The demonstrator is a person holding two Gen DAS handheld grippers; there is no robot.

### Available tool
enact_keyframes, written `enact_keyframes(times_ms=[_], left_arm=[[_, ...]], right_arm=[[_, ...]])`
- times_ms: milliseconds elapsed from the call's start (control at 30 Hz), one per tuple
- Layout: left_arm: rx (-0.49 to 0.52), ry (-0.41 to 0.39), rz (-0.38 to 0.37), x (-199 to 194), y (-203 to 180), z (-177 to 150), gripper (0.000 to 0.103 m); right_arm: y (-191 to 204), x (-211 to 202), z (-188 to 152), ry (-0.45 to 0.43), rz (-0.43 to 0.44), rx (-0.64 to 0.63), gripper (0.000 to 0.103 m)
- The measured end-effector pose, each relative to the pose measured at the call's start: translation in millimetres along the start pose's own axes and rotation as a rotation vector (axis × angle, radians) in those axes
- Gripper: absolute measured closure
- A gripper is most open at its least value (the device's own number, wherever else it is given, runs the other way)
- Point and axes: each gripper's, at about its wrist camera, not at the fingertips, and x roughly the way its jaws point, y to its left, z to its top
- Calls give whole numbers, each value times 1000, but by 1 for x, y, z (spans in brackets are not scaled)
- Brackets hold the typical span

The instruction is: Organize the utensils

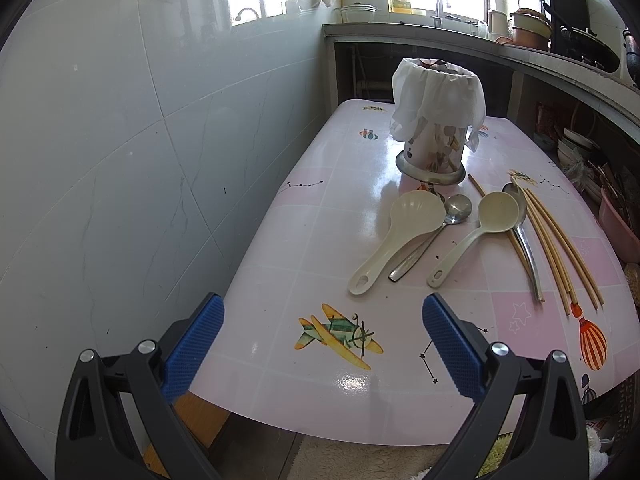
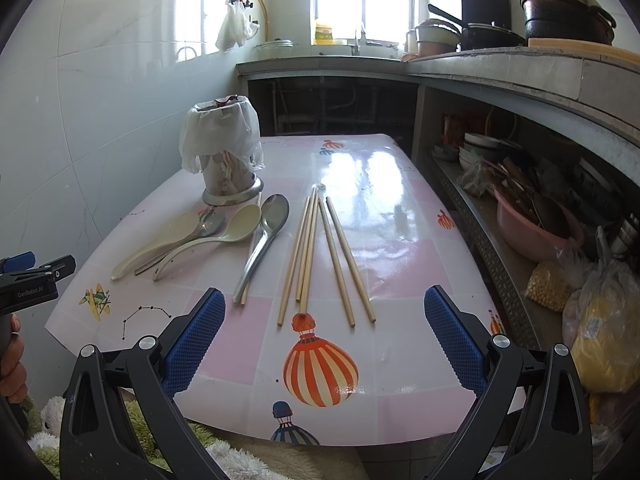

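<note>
Left hand-held gripper [image 1: 322,344]: blue-padded fingers spread wide, nothing between them, poised over the near edge of the counter [image 1: 280,272], above an aeroplane print [image 1: 340,334]. Its tip also shows at the left edge of the right wrist view, with part of a person's hand [image 2: 10,356] below it.

Right hand-held gripper [image 2: 322,340]: fingers likewise spread apart and empty, over the near counter edge, above a striped balloon print [image 2: 320,368].

Counter: covered in a glossy pink-and-white checked sheet with printed pictures; set against a tiled wall [image 1: 120,160] on the left.

Chopsticks [image 2: 320,256]: five pale wooden sticks lying flat just beyond the right gripper, roughly parallel, running near to far; three close together, two slightly apart to the right. A sixth stick [image 2: 251,248] lies partly under the large metal spoon.

Large metal spoon [image 2: 266,236]: flat on the counter just left of the chopsticks, bowl at the far end.

Cream plastic ladle [image 2: 224,236]: left of the metal spoon, bowl far, handle near.

Small metal spoon [image 1: 434,232]: between the two cream pieces, handle partly under the scoop.

Cream plastic scoop [image 1: 400,232]: leftmost of the group, scalloped bowl far.

Utensil holder [image 1: 434,148]: upright cylinder on a metal base, just behind the spoons, top draped in a white plastic bag [image 1: 436,96].

Fixed worktop [image 2: 500,64]: beyond and to the right, carrying pots; a shelf under it holds bowls and a pink basin [image 2: 532,232].
</note>
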Motion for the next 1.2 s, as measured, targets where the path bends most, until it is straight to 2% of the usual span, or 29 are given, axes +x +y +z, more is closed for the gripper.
enact_keyframes(times_ms=[233,700,733,767,1000,1200], left_arm=[[-1,1,1,0,0,0,6],[-2,27,13,20,7,7,6],[5,37,-4,24,8,9,6],[0,35,18,27,8,11,6],[1,37,44,46,11,29,6],[29,60,81,67,9,56,6]], right_arm=[[-1,-3,2,3,0,-2,8],[9,20,3,56,9,-29,8],[10,23,4,63,10,-31,8],[11,27,5,68,10,-32,8],[21,41,21,66,34,-60,8],[34,64,39,87,105,-63,8]])
